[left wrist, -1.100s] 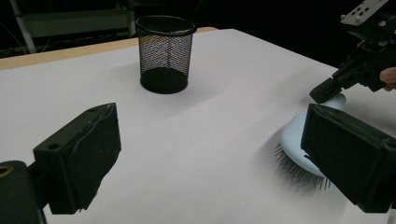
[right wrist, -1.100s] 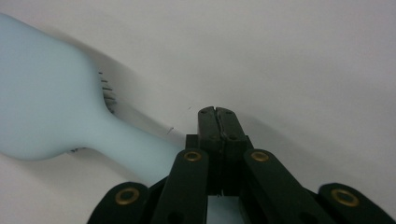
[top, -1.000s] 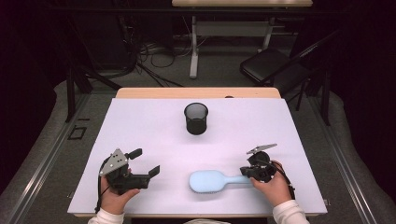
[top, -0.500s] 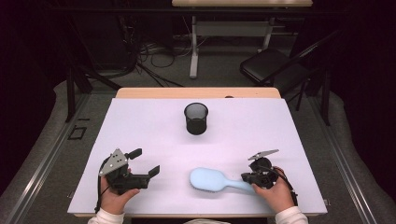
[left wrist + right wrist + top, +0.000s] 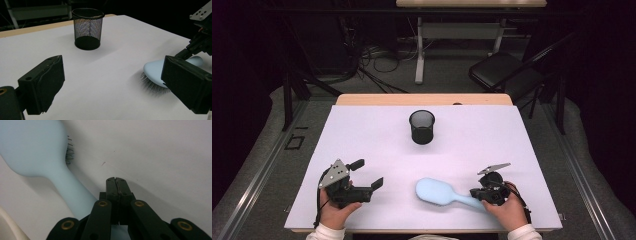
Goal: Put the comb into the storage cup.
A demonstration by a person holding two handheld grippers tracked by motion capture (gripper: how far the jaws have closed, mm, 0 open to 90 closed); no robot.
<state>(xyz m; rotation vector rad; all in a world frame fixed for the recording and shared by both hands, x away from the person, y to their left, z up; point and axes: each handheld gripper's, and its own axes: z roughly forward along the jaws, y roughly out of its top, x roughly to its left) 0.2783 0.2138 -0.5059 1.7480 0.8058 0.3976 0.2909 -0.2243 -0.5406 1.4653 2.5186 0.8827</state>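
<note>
A light blue hairbrush (image 5: 434, 190) lies bristles down near the front of the white table (image 5: 362, 130), its handle pointing right. My right gripper (image 5: 473, 192) rests over the handle's end. In the right gripper view the jaws are shut (image 5: 116, 180), pad against pad with nothing between them, and the brush handle (image 5: 72, 192) runs past on their left and under the gripper's body. My left gripper (image 5: 368, 173) is at the front left, open and empty, apart from the brush. In the left gripper view (image 5: 112, 82) the brush head (image 5: 155, 71) shows beyond its right jaw.
A black mesh cup (image 5: 422, 126) stands upright at the table's middle back, also in the left gripper view (image 5: 88, 27). A wooden edge strip (image 5: 422, 99) runs along the far side. A folding chair (image 5: 507, 70) and desk legs stand on the floor beyond.
My right gripper has shifted slightly toward the table's front edge, and the brush handle end has swung that way with it. The left gripper has stayed still.
</note>
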